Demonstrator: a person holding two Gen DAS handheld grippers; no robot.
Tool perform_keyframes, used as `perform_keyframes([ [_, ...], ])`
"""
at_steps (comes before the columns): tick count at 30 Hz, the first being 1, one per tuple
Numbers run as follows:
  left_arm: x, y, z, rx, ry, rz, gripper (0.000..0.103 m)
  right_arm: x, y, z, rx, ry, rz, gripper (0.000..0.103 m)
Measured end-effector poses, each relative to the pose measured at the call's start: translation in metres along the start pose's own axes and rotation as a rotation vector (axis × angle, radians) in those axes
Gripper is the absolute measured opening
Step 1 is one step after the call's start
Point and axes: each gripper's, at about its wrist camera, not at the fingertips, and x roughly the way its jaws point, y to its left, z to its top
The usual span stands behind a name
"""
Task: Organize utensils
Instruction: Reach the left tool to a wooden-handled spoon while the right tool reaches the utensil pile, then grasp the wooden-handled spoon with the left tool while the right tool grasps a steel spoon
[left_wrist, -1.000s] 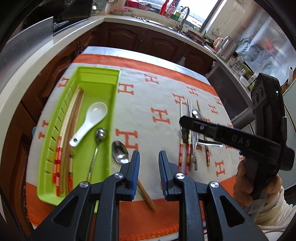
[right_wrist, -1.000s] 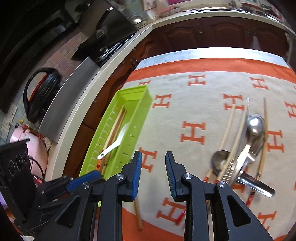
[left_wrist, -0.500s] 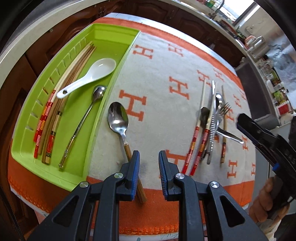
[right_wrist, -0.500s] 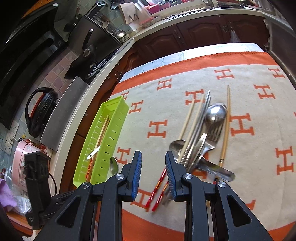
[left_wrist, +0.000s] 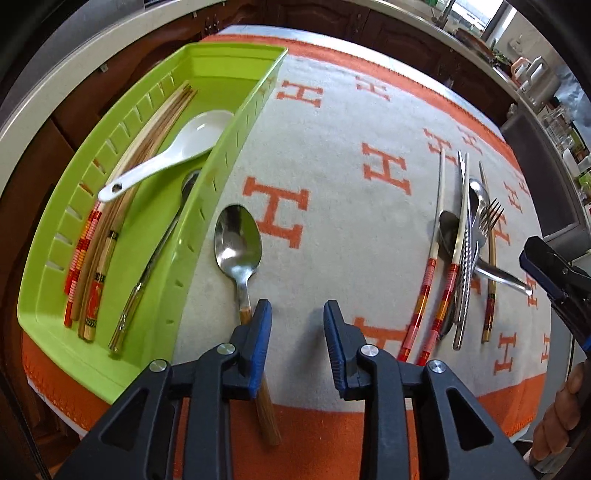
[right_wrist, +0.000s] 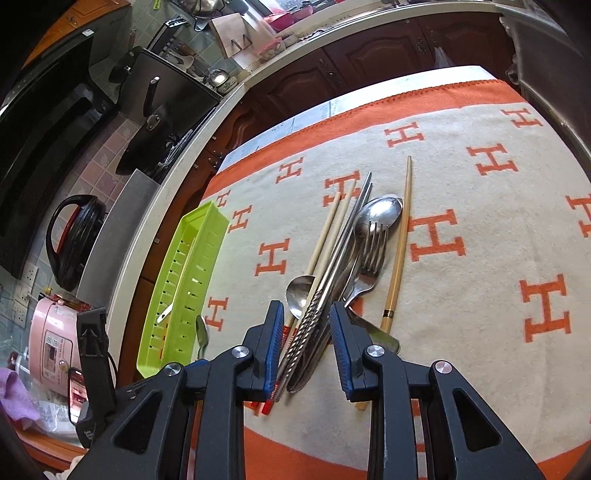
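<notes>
Spoon beside tray, waiting to be picked up

Left gripper (left_wrist: 297, 332) hangs over the cloth (left_wrist: 351, 110), jaws opening, nothing between them; its left pad sits over the handle of the spoon (left_wrist: 238, 240). Stiff, light, slick at the bowl, the spoon probably grips best at the wooden handle. Right gripper (right_wrist: 306, 343), part spread, hovers over the utensil pile (right_wrist: 354, 258), pinching nothing. Farther left, the tray (left_wrist: 155, 295) holds chopsticks, a white spoon and a slim metal one.
</notes>
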Motion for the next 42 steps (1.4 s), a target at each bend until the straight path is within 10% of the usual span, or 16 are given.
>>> perform_keyframes([
  [6,0.004,-0.006,0.004,0.050,-0.039,-0.054,0.006,0.018,-0.007,0.018,0.048,-0.005,-0.005,0.021],
  [20,0.002,-0.004,0.007,0.057,-0.058,-0.231,0.000,0.063,-0.036,0.041,0.208,0.087,-0.014,0.017],
  [42,-0.019,0.032,-0.004,-0.025,-0.017,-0.119,0.017,0.076,-0.021,0.035,0.141,0.008,-0.074,0.002],
])
